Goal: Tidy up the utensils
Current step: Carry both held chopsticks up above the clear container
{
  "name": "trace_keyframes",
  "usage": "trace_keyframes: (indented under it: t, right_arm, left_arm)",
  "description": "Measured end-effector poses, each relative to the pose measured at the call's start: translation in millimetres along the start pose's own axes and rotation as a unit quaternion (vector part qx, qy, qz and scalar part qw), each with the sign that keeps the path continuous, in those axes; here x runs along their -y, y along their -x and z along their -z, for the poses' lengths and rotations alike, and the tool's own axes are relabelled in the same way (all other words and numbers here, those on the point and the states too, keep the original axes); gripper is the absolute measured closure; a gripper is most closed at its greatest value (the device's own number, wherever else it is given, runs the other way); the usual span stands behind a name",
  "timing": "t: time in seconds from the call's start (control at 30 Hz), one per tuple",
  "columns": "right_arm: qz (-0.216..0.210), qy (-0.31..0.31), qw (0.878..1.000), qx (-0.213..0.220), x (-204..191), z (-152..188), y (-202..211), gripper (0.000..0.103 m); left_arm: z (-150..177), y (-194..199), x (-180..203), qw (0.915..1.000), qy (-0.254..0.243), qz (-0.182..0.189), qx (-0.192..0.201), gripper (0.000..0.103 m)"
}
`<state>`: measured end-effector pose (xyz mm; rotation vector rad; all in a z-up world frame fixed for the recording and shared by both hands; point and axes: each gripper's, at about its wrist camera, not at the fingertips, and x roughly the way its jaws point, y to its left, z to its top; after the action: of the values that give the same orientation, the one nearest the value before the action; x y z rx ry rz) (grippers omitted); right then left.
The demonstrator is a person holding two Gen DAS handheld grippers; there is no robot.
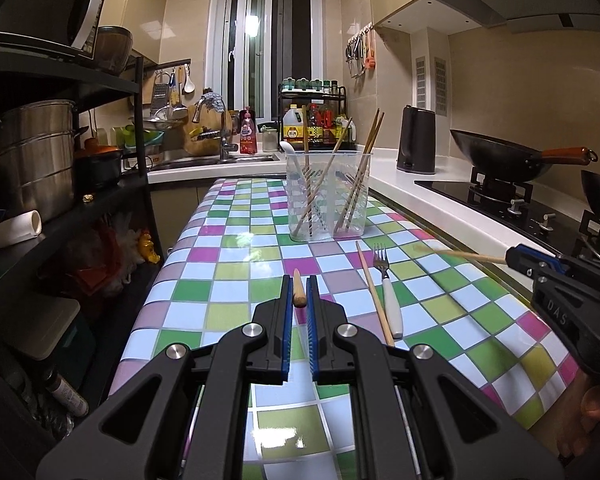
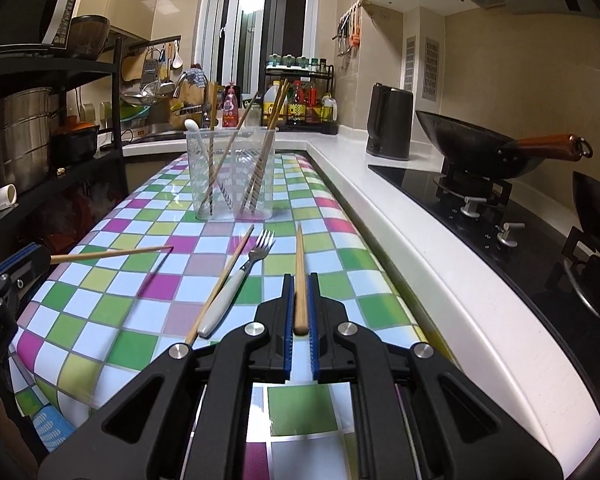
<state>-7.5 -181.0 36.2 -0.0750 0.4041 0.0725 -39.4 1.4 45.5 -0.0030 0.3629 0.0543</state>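
While clamped, chopstick (image 2: 300, 280) sits between right hand-held gripper (image 2: 300, 284) pads | fork (image 2: 236, 280) left

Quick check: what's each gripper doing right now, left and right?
Left gripper: shut on a chopstick, held above the checkered table.
Right gripper: shut on another chopstick, pointing toward the clear holder.

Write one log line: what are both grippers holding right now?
left hand-held gripper: shut on chopstick | right hand-held gripper: shut on chopstick | fork, chopstick: on table | holder: upright
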Motion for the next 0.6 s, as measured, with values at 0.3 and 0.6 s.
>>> trace_keyframes:
  t: [0.3, 0.6]
  right_arm:
    - [0.001, 0.002, 0.999, 0.033, 3.8, -25.7, 17.0, 0.097]
    - [-0.011, 0.01, 0.998, 0.061, 1.6, -70.4, 26.4, 0.097]
  left_arm:
    - [-19.6, 3.8, -1.1, 0.9995, -0.004, -0.005, 0.03, 0.096]
    - [-63.9, -9.5, -10.1, 0.9983, -0.001, -0.01, 0.058, 0.096]
